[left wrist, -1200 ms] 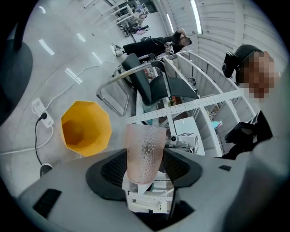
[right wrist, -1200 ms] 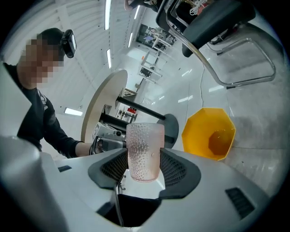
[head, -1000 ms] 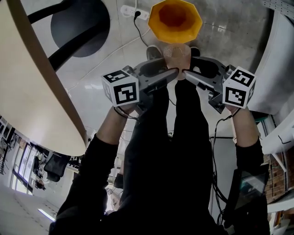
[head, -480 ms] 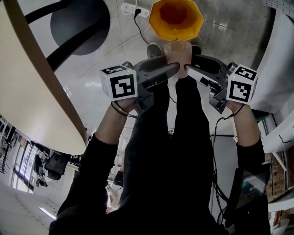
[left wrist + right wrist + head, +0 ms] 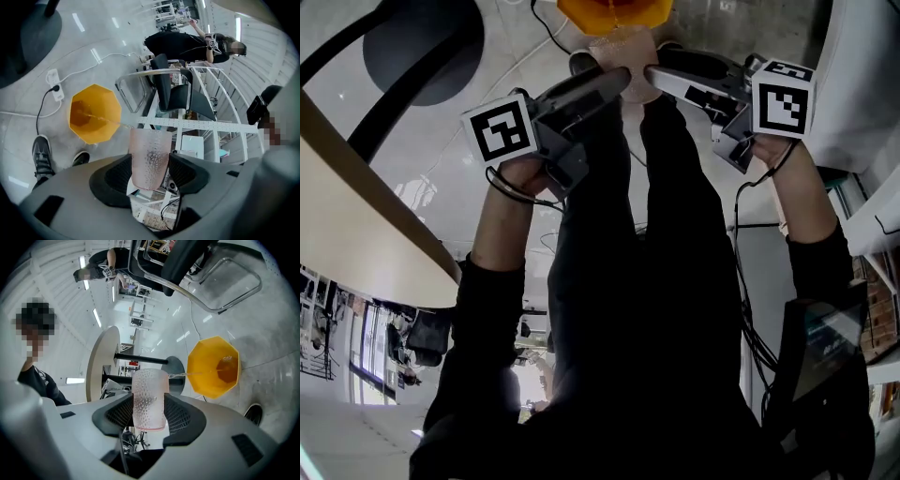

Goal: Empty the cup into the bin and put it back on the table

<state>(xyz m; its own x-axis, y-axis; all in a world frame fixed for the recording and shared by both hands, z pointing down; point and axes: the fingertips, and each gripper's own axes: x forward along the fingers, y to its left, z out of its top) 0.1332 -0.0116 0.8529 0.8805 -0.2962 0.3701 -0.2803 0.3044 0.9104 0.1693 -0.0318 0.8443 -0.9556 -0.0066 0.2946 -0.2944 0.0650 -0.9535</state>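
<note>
A pink, dimpled see-through cup [image 5: 625, 54] hangs tipped over the orange bin [image 5: 614, 9] on the floor. A thin stream runs from its rim into the bin [image 5: 93, 119] and shows in both gripper views. My left gripper [image 5: 617, 80] comes in from the left and my right gripper [image 5: 652, 75] from the right. In the left gripper view the cup [image 5: 149, 154] sits between the left gripper's [image 5: 150, 161] pads. In the right gripper view the cup [image 5: 149, 397] fills the right gripper's [image 5: 149, 404] jaws, which have just been closing on it beside the bin [image 5: 213, 366].
A round beige table [image 5: 356, 244] on a black pedestal base [image 5: 412, 47] stands at the left. A power strip [image 5: 54, 84] and cable lie by the bin. The person's shoes [image 5: 42, 154] are near it. A chair [image 5: 173, 93] and white racks [image 5: 225, 126] stand beyond.
Both grippers and the cup have shifted up the head view toward the bin, which now shows only at the top edge. Both marker cubes have rolled, tipping the cup further.
</note>
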